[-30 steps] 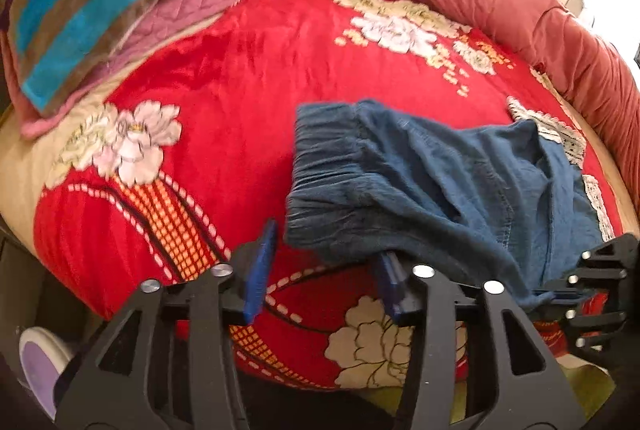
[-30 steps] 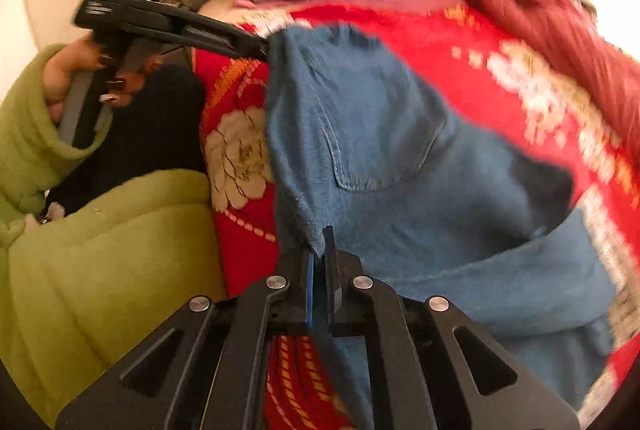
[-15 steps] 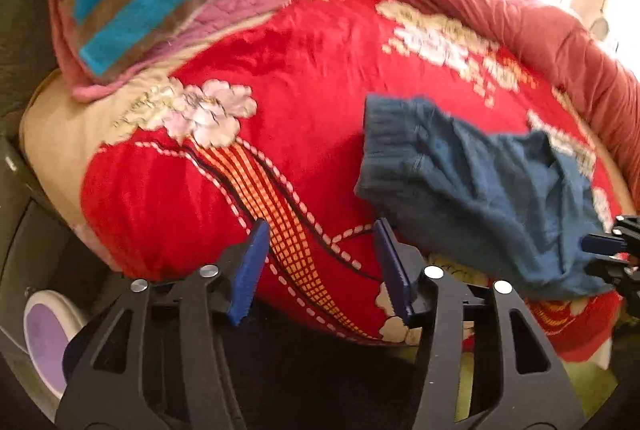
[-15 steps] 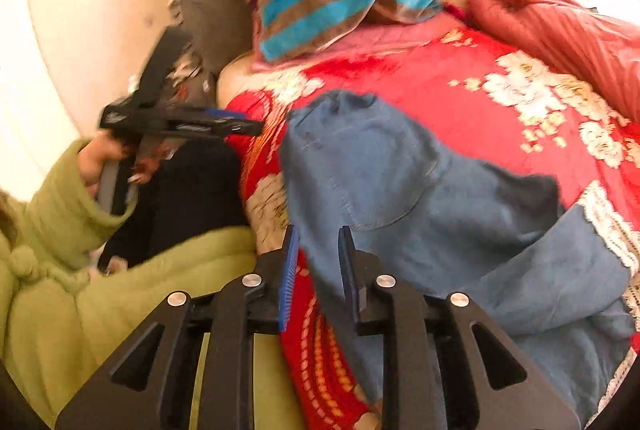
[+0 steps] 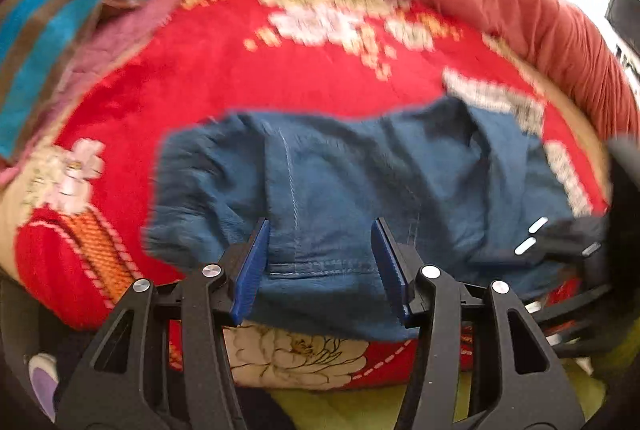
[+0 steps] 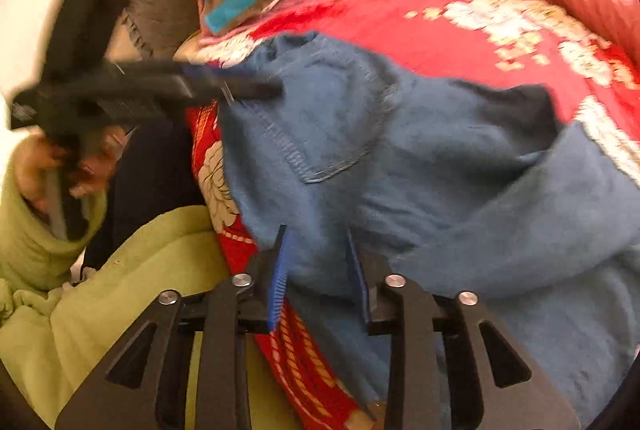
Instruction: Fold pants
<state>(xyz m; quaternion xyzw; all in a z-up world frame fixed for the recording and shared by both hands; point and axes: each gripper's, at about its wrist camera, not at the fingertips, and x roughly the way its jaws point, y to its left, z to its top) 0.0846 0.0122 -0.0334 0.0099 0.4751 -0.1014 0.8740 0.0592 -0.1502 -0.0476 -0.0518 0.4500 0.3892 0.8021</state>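
I'm seeing one pair of soft blue denim pants [image 5: 360, 174] lying rumpled on one plush red blanket [image 5: 224, 78], my left gripper [image 5: 320, 262] hanging released, my right gripper [image 6: 318, 264] opening around cloth.

Soft matt blue denim with visible stitching is seen in the pants [image 5: 344, 182]; plush red floral cloth covers the bed [image 5: 224, 70]; matt black plastic forms the left gripper [image 5: 318, 262], with ridged blue fingers [image 5: 250, 270].
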